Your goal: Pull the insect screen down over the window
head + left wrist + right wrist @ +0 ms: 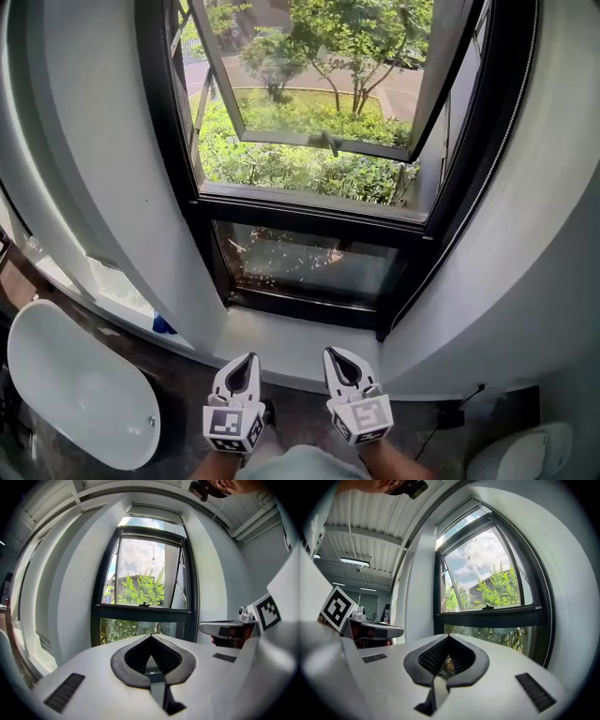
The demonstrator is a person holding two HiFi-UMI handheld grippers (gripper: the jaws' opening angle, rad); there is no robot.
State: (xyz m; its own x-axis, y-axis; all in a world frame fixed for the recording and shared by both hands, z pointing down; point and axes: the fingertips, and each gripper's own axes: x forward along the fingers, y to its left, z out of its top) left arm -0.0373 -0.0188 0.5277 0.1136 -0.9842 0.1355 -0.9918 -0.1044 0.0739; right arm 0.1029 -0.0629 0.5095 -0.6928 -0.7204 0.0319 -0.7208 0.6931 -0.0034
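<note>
Evidently reaching out: left gripper [249, 360] and right gripper [332, 358], closed and empty, are facing the window [309, 211] at twelve o'clock, next needing the screen's top edge.

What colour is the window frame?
The window frame is black; head view shows it best.

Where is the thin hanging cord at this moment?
In the left gripper view the cord hangs near the top middle of the window, well above the latch handle.
</note>
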